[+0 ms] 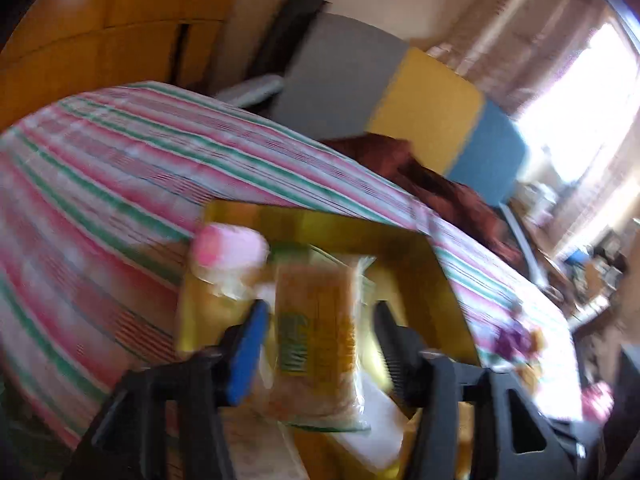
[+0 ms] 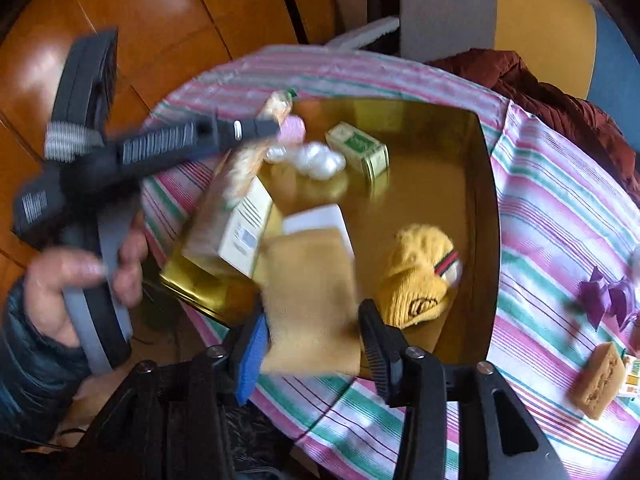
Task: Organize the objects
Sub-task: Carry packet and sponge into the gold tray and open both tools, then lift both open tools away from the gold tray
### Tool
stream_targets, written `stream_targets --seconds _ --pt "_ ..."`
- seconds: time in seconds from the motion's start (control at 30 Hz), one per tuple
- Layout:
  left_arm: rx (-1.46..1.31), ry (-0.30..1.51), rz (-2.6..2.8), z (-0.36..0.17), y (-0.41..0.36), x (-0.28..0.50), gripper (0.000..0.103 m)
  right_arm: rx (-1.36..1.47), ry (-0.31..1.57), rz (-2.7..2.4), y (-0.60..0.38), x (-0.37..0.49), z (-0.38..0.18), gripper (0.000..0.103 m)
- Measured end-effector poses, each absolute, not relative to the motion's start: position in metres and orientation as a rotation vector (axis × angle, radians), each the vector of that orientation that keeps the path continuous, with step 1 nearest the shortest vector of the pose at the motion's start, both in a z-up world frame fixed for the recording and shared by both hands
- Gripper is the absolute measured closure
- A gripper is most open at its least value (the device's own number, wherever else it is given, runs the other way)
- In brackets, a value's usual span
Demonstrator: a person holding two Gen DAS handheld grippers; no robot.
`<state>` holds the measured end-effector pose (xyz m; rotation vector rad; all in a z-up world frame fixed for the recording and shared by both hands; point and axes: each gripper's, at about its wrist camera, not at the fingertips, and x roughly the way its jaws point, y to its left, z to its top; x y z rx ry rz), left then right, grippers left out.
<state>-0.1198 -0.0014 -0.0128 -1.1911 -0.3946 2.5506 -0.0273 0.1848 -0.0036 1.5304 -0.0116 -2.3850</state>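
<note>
A gold tray (image 2: pixel 486 184) sits on the striped tablecloth. My left gripper (image 1: pixel 318 320) is shut on a clear snack packet (image 1: pixel 316 320) and holds it over the tray's left end; it also shows in the right wrist view (image 2: pixel 264 128). My right gripper (image 2: pixel 310 328) is shut on a folded tan cloth (image 2: pixel 308 300) above the tray's near edge. In the tray lie a green box (image 2: pixel 360 152), white plastic-wrapped balls (image 2: pixel 316 160), a pink item (image 1: pixel 228 246), a white carton (image 2: pixel 244 232) and a yellow knit hat (image 2: pixel 420 276).
The striped tablecloth (image 2: pixel 560 208) holds a purple bow (image 2: pixel 608 298) and a tan biscuit packet (image 2: pixel 600 384) at the right. A dark red jacket (image 2: pixel 540 88) lies at the far edge. Wooden cabinet doors (image 2: pixel 160 12) stand behind.
</note>
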Motion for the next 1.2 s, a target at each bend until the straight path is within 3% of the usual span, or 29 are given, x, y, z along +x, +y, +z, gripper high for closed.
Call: stream_targets --seconds 0.03,0.1,0.37,0.83,1.2 --pt "-1.177 -0.401 2.577 -0.011 -0.004 -0.120 0.032 1.544 0.002 -2.409 0.185 -0.026 -0.006 0.025" --pt "-1.142 -0.367 2.597 -0.006 -0.004 -0.114 0.032 1.543 -0.023 -2.426 0.190 -0.024 -0.007 0.018" --pt "-1.109 -0.202 2.619 -0.011 0.001 -0.076 0.030 1.471 -0.117 -2.494 0.210 -0.007 0.002 0.018" --pt "-1.075 -0.057 2.675 -0.004 0.018 -0.040 0.019 1.352 -0.043 -2.698 0.208 0.012 0.004 0.017" --pt "-0.996 0.055 2.685 0.010 0.038 -0.022 0.016 1.279 -0.056 -2.822 0.221 0.021 0.013 0.017"
